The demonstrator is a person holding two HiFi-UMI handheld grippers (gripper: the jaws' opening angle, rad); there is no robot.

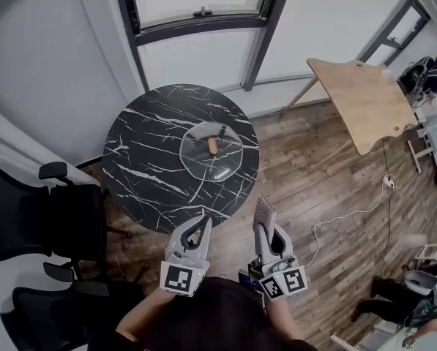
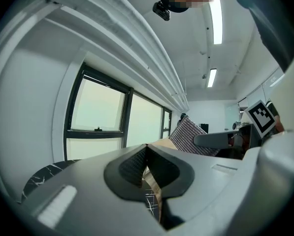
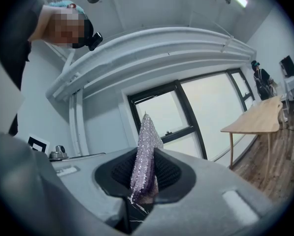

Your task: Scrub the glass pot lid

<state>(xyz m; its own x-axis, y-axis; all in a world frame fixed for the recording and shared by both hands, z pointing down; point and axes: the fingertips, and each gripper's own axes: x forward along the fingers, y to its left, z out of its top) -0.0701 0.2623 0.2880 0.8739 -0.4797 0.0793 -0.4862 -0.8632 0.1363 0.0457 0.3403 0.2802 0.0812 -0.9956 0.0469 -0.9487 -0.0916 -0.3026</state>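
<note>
head view takes in a wood floor (image 1: 313,174) and, standing on it below a dark-framed window (image 1: 203,9), a round black marble desk (image 1: 141,163), with two black office chairs (image 1: 28,221) at its left and a pale wooden table (image 1: 368,101) well apart at the far right. the glass pot lid (image 1: 203,159) lies flat on the desk, a little right of its centre, with its brown handle (image 1: 212,145) facing up, and nothing touches it. both grippers are held at the near edge of the desk, close to the person's body and apart from the lid. the left gripper (image 1: 200,224) has its jaws pressed together with nothing between them, as its own view shows, the ribbed pads meeting. the right gripper (image 1: 266,231) has its jaws pinching a glittery silver-lilac scrubbing cloth (image 3: 146,156), which stands up out of the jaws in a folded point; seen from the head view the cloth sticks out toward the desk. as a judgement, the scrubbing has not begun: the cloth is in hand, which is the only part that looks done, and the lid appears dry and untouched. what is left is the whole of the work: bringing the cloth across to the glass, most likely steadying the lid by its rim or handle with the empty left jaws, and rubbing the surface over.
</note>
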